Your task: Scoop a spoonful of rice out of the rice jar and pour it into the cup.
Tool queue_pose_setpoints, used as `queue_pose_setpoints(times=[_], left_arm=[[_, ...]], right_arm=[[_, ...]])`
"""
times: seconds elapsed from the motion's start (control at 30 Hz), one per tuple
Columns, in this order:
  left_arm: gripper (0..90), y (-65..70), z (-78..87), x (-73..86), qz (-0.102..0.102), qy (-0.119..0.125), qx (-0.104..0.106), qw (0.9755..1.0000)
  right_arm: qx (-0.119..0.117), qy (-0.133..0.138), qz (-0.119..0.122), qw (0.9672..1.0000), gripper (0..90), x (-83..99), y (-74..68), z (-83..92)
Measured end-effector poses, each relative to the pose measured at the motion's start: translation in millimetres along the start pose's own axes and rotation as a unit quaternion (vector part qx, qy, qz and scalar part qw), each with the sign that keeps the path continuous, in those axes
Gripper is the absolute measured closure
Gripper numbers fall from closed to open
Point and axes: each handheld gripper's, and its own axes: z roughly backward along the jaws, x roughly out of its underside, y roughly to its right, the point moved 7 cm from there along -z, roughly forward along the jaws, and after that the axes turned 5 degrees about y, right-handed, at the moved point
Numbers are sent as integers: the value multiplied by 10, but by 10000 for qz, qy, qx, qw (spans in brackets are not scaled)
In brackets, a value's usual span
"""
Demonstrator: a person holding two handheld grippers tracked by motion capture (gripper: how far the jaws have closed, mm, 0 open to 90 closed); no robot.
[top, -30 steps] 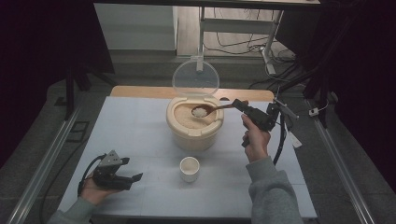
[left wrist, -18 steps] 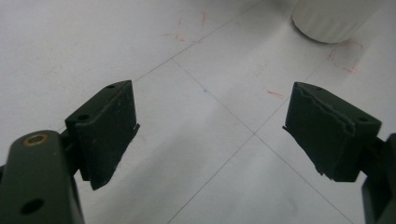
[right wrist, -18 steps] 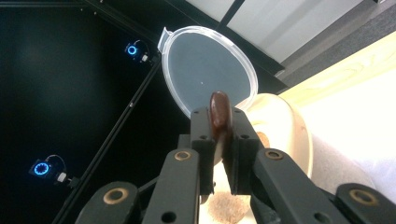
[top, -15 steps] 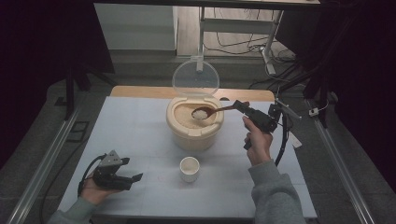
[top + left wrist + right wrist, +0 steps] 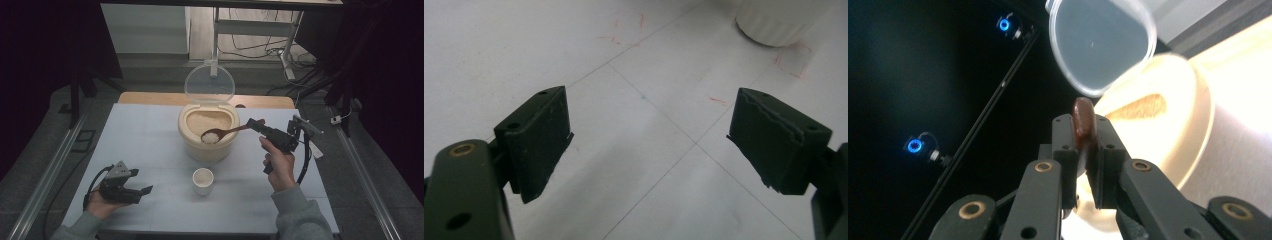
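R hand-held gripper (image 5: 256, 123) clamps spoon (image 5: 222, 134) w/ rice | over container (image 5: 208, 131)

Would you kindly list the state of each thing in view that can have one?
Rice container: open, holds rice.
Clear lid: flipped up, standing behind the opening.
Wooden spoon: loaded with rice, bowl over the container's front rim.
White cup: upright on the table, contents not discernible.
Right tool: shut on the wooden spoon handle.
Left tool: open, nothing between its jaws, low over the table.
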Motion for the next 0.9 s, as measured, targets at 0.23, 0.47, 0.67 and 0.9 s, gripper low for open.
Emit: queue_pose_setpoints(times=[0.23, 0.47, 0.67, 0.9], left_arm=[[166, 6, -1, 0, -6, -3, -2, 10000], [166, 15, -9, 1, -17, -23, -6, 10000], [166, 9, -11, 6, -12, -34, -2, 10000], [166, 9, -13, 12, -11, -39, -1, 10000]], right_arm=[[-15, -326, -3, 9995, 827, 215, 40, 64], [149, -666, 132, 9976, 826, 467, 190, 129], [349, -797, 403, 9954, 826, 540, 266, 97], [486, -911, 750, 9918, 826, 595, 272, 54]])
